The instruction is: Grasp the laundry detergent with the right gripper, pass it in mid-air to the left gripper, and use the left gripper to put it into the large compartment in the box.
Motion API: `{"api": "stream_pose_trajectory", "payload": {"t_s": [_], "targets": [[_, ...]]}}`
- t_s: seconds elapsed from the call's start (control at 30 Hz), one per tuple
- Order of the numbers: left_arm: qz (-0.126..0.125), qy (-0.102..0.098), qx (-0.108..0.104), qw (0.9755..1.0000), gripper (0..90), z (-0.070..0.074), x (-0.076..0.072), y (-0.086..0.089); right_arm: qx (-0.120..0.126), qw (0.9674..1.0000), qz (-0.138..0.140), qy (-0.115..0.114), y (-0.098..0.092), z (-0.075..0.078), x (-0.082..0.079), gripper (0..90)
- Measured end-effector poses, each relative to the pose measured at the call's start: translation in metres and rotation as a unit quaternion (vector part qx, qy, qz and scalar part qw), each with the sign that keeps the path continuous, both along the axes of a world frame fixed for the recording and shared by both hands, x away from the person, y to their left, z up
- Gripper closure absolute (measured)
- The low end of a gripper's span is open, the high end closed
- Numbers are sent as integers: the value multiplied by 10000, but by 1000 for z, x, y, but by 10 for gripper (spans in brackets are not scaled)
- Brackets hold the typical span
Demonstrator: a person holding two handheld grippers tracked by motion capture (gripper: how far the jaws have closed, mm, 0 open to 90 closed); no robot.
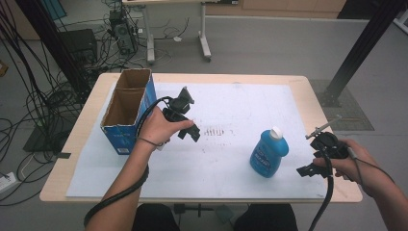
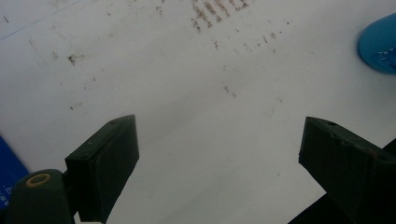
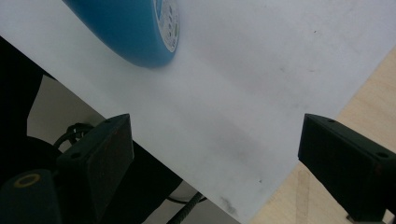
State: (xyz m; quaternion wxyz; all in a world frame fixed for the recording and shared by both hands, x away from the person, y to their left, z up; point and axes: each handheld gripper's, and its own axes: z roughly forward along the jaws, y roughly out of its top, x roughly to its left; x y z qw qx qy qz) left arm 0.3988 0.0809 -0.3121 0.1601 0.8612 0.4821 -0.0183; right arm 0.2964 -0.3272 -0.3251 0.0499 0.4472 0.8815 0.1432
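Note:
A blue bottle (image 1: 268, 155) with a white cap lies on the white sheet (image 1: 226, 106), right of the middle. My left gripper (image 1: 188, 118) is held beside the cardboard box, its jaws wide apart and pointing toward the bottle. In the left gripper view the left gripper (image 2: 217, 154) is open over bare sheet, with the bottle (image 2: 380, 44) far off at the top right. My right gripper (image 1: 310, 155) hovers at the table's right front, just right of the bottle. In the right gripper view the right gripper (image 3: 215, 154) is open and empty, the bottle (image 3: 130, 28) lying ahead of it.
An open blue cardboard box (image 1: 126, 108) stands at the table's left, close to my left hand. Brown smudges (image 1: 214, 131) mark the sheet's middle. The sheet's front corner and bare wooden table edge (image 3: 369, 88) lie under the right gripper. Cables and desk legs fill the floor behind.

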Motion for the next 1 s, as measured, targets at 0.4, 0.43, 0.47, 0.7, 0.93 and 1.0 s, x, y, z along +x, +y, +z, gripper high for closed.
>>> {"api": "stream_pose_trajectory", "payload": {"t_s": [0.4,0.43,0.47,0.7,0.93,1.0], "targets": [[-20,-28,-6,10000,125,-1,-4,-1,62,10000,56,46,7,-9,-7,101],[-23,-27,-10,10000,125,-1,-4,-1,62,10000,56,46,7,-9,-7,101],[-23,-25,-17,10000,125,-1,-4,-1,70,9999,55,52,8,-11,-8,101],[-30,-45,-15,10000,125,0,-6,-2,89,9999,91,30,12,-16,-10,101],[-33,-52,-14,10000,125,0,-7,-1,104,9999,106,26,16,-23,-12,101],[-38,-41,-12,10000,125,0,-7,-1,100,9999,109,25,17,-26,-13,101]]}}
